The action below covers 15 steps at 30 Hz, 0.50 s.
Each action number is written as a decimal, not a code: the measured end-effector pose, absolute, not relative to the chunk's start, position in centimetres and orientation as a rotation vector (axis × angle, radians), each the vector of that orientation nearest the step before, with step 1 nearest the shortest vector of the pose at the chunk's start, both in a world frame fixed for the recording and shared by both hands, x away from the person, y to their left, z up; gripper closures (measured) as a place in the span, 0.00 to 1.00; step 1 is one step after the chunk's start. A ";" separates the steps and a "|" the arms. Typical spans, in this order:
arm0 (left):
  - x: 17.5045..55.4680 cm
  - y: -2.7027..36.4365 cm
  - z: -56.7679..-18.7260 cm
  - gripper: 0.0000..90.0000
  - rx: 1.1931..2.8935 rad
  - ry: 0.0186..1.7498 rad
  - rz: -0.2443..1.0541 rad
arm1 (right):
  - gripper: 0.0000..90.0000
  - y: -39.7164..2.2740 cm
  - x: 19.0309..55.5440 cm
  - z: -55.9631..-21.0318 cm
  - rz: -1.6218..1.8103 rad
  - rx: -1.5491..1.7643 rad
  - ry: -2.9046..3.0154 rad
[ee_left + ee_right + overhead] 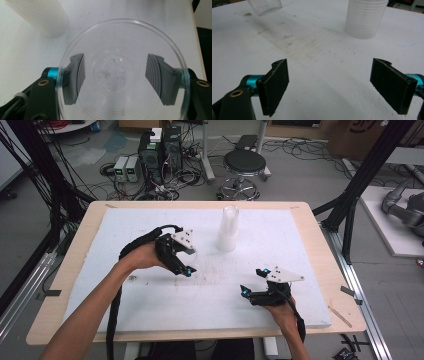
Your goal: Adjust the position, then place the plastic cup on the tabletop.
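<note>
Meanwhile, the left hand-held gripper [115, 75] clamps a clear plastic cup [121, 70] near the cup stack [228, 230] on the white counter [125, 295], while the right hand-held gripper [329, 85] hangs wide and empty.

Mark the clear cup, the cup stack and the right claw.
clear cup [113, 72], left gripper view, its see-through base.
cup stack [227, 231], high view, mid side wall.
right claw [329, 86], right gripper view, midway between its fingertips.

White board [150, 305] on wooden table [85, 237], stack of cups [227, 230] upright on it.
</note>
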<state>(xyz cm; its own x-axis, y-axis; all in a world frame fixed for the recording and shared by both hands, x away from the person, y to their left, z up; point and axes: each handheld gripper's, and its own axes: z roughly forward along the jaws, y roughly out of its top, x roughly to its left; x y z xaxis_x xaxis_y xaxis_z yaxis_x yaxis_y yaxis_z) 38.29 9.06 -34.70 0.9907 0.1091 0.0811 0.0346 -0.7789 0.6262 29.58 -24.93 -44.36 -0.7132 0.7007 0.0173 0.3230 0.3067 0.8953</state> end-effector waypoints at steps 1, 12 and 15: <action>38.5 9.1 -34.5 0.36 2.469 0.107 0.151 | 0.17 -25.0 29.6 -44.5 1.378 0.920 2.202; 38.5 8.6 -34.5 0.36 2.499 0.099 0.154 | 0.17 -25.3 29.7 -45.3 1.384 0.953 2.204; 38.5 8.5 -34.7 0.36 2.496 0.107 0.150 | 0.17 -25.3 29.7 -45.3 1.383 0.955 2.206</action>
